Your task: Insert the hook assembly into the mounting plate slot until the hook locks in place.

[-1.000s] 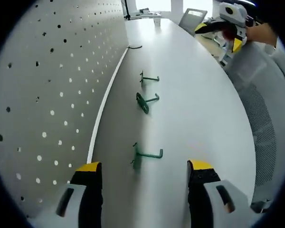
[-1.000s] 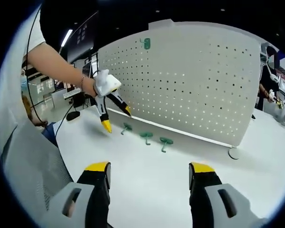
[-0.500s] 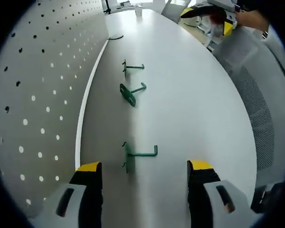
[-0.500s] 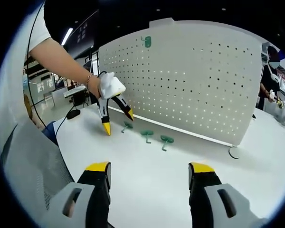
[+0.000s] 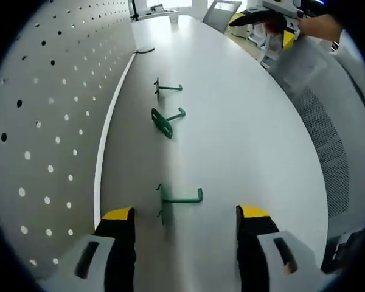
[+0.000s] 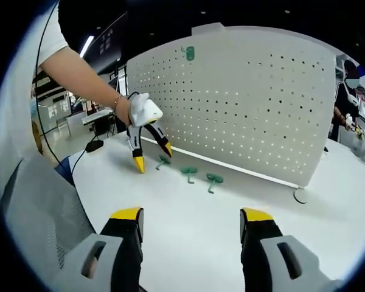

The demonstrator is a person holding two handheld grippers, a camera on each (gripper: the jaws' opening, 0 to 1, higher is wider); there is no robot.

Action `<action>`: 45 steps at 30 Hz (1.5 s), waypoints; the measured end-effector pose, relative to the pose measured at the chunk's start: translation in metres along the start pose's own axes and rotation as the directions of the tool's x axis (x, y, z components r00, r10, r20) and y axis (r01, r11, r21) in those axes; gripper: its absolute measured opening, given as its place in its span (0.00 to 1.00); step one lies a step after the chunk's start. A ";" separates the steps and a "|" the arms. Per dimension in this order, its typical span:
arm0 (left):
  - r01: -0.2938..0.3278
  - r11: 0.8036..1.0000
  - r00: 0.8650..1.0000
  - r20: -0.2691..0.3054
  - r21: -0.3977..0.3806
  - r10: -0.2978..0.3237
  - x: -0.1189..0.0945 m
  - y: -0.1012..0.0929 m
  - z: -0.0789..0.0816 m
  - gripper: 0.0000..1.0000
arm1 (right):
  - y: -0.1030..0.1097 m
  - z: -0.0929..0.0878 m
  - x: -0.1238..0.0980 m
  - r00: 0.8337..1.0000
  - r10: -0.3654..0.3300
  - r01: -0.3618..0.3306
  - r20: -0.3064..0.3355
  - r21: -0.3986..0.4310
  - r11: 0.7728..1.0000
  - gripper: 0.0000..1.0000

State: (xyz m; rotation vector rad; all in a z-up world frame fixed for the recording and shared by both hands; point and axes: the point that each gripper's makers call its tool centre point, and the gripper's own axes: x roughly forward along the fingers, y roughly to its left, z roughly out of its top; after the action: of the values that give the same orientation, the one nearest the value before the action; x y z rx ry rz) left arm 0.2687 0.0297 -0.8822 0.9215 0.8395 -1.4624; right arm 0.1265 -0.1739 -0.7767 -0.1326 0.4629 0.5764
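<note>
White table (image 5: 243, 140) before the pegboard (image 6: 243, 103): three green hooks beside its base, nearest hook (image 5: 177, 201) between my left tongs (image 5: 185, 225), wide open, empty; right tongs (image 6: 191, 222) likewise; reach step, next close on shank.

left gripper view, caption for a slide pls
Open left tool nears the closest of three green hooks beside the pegboard.

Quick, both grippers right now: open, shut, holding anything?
Left gripper: open, empty, jaws either side of the nearest green hook on the table.
Right gripper: open, empty, held back from the hooks.
</note>
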 end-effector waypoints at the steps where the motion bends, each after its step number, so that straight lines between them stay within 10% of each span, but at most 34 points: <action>1: 0.001 1.000 1.000 0.000 0.001 -0.001 0.000 -0.001 0.000 0.63 | 0.000 0.000 0.000 1.000 0.001 -0.001 -0.001 -0.001 1.000 0.62; 27: -0.111 0.992 0.993 -0.058 -0.055 0.107 -0.001 0.021 0.001 0.06 | -0.001 -0.002 0.000 1.000 -0.001 0.001 -0.009 0.011 1.000 0.63; 45: -0.127 0.991 0.990 -0.065 -0.043 0.124 -0.001 0.024 0.001 0.04 | -0.002 -0.001 0.000 1.000 -0.004 0.004 0.000 0.017 1.000 0.63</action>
State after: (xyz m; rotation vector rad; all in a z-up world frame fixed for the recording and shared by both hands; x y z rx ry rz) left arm 0.2925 0.0274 -0.8811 0.9713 0.8429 -1.3064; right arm 0.1269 -0.1758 -0.7779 -0.1170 0.4674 0.5686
